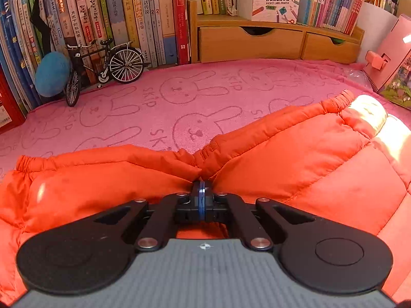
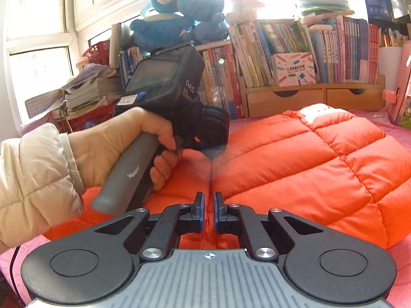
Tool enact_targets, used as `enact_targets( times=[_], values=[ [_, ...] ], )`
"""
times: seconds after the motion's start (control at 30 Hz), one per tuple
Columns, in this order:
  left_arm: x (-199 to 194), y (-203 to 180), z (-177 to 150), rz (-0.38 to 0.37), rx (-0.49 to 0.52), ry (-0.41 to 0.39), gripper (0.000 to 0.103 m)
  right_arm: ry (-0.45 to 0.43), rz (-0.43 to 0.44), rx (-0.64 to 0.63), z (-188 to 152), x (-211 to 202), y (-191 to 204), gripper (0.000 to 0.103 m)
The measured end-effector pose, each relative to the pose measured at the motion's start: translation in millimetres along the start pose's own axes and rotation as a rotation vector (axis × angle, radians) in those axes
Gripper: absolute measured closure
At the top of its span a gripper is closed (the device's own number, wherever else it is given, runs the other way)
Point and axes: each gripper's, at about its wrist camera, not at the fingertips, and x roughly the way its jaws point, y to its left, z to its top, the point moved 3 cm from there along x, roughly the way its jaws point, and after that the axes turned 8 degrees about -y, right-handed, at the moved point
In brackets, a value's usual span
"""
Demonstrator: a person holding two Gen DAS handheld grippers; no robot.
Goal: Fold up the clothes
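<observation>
Pink bunny-print blanket (image 1: 154, 107), bookshelves (image 1: 143, 12) behind, left gripper (image 1: 202, 188) pinching orange jacket (image 1: 295, 169), right gripper (image 2: 209, 206) slightly open, empty.

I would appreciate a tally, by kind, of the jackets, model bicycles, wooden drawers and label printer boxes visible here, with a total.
orange puffer jacket: 1
model bicycle: 1
wooden drawers: 2
label printer box: 1
Total: 5
</observation>
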Motion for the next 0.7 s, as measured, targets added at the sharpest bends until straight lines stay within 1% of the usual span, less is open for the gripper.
enact_targets(
  times=[0.07, 0.1, 0.13, 0.17, 0.23, 0.33, 0.47, 0.7],
  values=[
    [0.9, 6.5, 0.5, -0.025, -0.034, 0.004, 0.103, -0.016, 0.000, -0.003, 16.6, 10.6, 4.2, 0.097],
    [1.3, 10.3, 0.5, -0.040, -0.053, 0.006, 0.103, 0.004, 0.007, 0.001, 18.8, 18.8, 6.3, 0.097],
    [1.6, 12.4, 0.3, -0.051, -0.063, 0.007, 0.103, 0.041, -0.003, 0.005, 16.7, 28.5, 7.6, 0.098],
    [2.0, 14.3, 0.2, -0.060, -0.072, 0.008, 0.103, 0.107, -0.019, 0.007, 8.0, 40.1, 7.6, 0.099],
    [2.2, 14.2, -0.4, -0.064, -0.069, 0.006, 0.103, 0.158, -0.015, 0.001, -12.9, 47.7, 6.7, 0.102],
    [2.1, 11.1, -1.9, -0.060, -0.047, -0.003, 0.103, 0.185, -0.029, -0.007, -24.8, 31.5, 9.6, 0.102],
    [2.3, 12.7, -2.0, -0.071, -0.052, -0.003, 0.103, 0.169, -0.063, -0.073, -38.7, 11.0, 21.3, 0.102],
    [1.7, 12.2, -3.7, -0.080, -0.052, -0.015, 0.103, 0.121, -0.110, -0.118, -55.7, -20.9, 31.8, 0.102]
  ],
)
